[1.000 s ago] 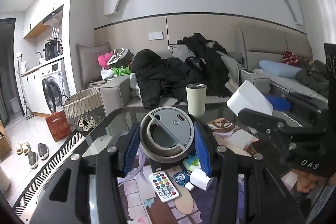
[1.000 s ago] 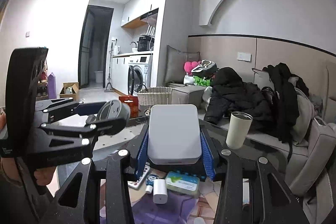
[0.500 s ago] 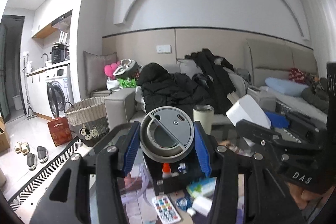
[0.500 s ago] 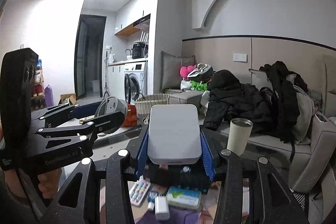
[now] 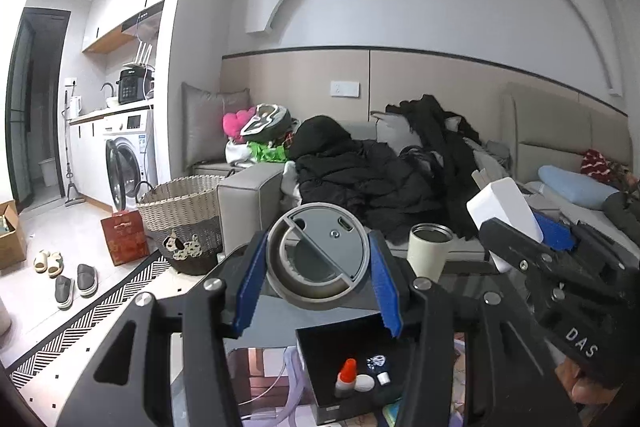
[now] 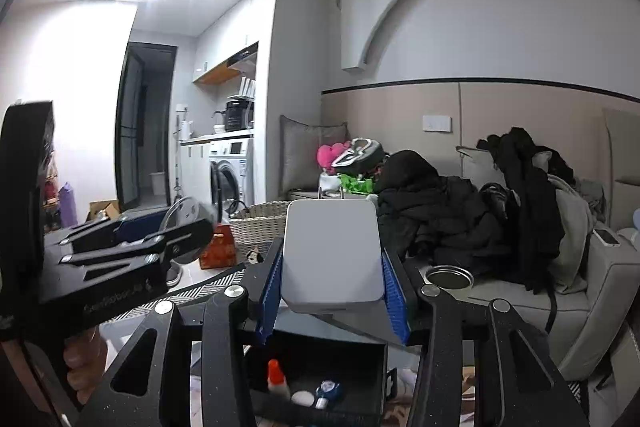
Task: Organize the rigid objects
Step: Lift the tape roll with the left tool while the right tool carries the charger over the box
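My left gripper (image 5: 318,269) is shut on a round grey lid (image 5: 318,257), its blue pads pressing both edges. It hangs above an open black box (image 5: 352,363) that holds an orange-capped bottle (image 5: 345,377) and small items. My right gripper (image 6: 332,297) is shut on a white rectangular block (image 6: 331,255), also above the black box (image 6: 316,383). In the left wrist view the right gripper (image 5: 532,227) comes in from the right with the white block (image 5: 504,209). In the right wrist view the left gripper (image 6: 188,227) with the lid (image 6: 182,213) shows at the left.
A cream tumbler (image 5: 429,251) stands open on the glass table (image 5: 464,267) behind the box. A sofa (image 5: 248,199) piled with dark clothes lies beyond. A wicker basket (image 5: 182,215), a red bag (image 5: 124,237) and slippers (image 5: 72,281) are on the floor at the left.
Both grippers rose and moved forward with the lid and the white block held. The remote and small items slid out of view below, and the black box came in under the grippers.
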A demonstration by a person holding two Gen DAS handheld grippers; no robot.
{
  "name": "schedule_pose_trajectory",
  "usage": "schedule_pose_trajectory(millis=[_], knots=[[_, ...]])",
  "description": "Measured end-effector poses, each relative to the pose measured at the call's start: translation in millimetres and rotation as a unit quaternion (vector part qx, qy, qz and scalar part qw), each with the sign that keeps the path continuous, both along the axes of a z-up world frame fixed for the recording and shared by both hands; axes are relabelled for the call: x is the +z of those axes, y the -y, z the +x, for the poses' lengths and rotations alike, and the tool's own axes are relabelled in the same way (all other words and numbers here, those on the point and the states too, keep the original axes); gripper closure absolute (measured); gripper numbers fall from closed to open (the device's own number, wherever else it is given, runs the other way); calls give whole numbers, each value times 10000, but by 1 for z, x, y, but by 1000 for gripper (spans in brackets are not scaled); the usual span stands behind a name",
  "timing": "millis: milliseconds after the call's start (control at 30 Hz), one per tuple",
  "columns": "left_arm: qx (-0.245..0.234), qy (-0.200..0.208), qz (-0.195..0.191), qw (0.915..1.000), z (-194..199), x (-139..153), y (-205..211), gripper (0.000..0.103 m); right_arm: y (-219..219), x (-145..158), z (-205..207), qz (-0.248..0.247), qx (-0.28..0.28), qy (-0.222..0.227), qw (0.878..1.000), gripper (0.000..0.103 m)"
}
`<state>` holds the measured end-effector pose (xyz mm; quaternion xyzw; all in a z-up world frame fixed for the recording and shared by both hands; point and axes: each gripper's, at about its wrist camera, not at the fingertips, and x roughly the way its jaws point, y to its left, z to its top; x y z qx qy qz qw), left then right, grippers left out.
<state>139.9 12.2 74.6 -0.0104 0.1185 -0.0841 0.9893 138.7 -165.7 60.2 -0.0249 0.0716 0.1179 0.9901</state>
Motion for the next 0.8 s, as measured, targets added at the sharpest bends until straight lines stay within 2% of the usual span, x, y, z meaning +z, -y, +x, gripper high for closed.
schedule_pose_trajectory(millis=[167, 333, 433, 633, 800], knots=[[6, -505, 117, 9987, 30, -21, 4, 55, 1, -13, 33, 36, -150, -402, 9991, 58], [13, -1167, 313, 9927, 63, -52, 13, 55, 9, -35, 64, 40, -304, -955, 9950, 58], [39, -1379, 436, 9895, 76, -66, 19, 55, 9, -50, 78, -82, -406, -1255, 9912, 58], [-73, -1773, 693, 9817, 93, -91, 35, 55, 5, -82, 101, -254, -345, -1914, 9806, 58], [-258, -2115, 800, 9737, 102, -105, 49, 55, 2, -109, 114, -297, -184, -2544, 9665, 58]])
